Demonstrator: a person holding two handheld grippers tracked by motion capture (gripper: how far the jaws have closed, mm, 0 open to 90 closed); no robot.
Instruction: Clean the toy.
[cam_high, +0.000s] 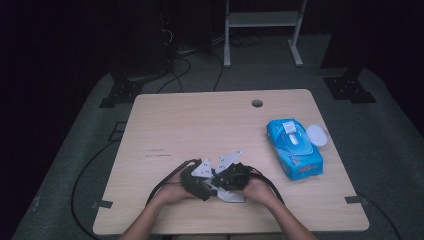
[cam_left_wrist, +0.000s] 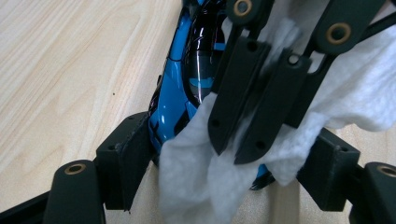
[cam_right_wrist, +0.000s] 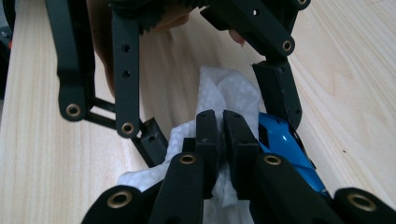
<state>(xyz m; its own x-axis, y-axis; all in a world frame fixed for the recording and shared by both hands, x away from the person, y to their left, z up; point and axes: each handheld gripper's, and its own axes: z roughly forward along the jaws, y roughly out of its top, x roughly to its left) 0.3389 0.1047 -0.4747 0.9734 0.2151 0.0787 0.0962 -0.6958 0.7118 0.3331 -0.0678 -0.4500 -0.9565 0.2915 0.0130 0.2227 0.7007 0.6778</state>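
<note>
- A blue toy car (cam_left_wrist: 175, 100) is clamped between the jaws of the left gripper (cam_left_wrist: 224, 179) near the front edge of the table (cam_high: 200, 120), in front of the person; the pads are pressed on its two sides.
- A white wipe (cam_right_wrist: 224, 91) is pinched in the right gripper (cam_right_wrist: 223, 135), whose jaws are drawn together on it, and is laid against the car's body.
- Wiping is judged to be under way: part of the car is covered by the wipe, while its glossy roof and one flank are left bare, so more passes are probably needed.
- Well to the right, a blue wipes pack (cam_high: 294, 148) is seen with a white lid (cam_high: 317, 135) just beside it.
- Nothing is seen in the way beyond the two grippers crowding each other.
</note>
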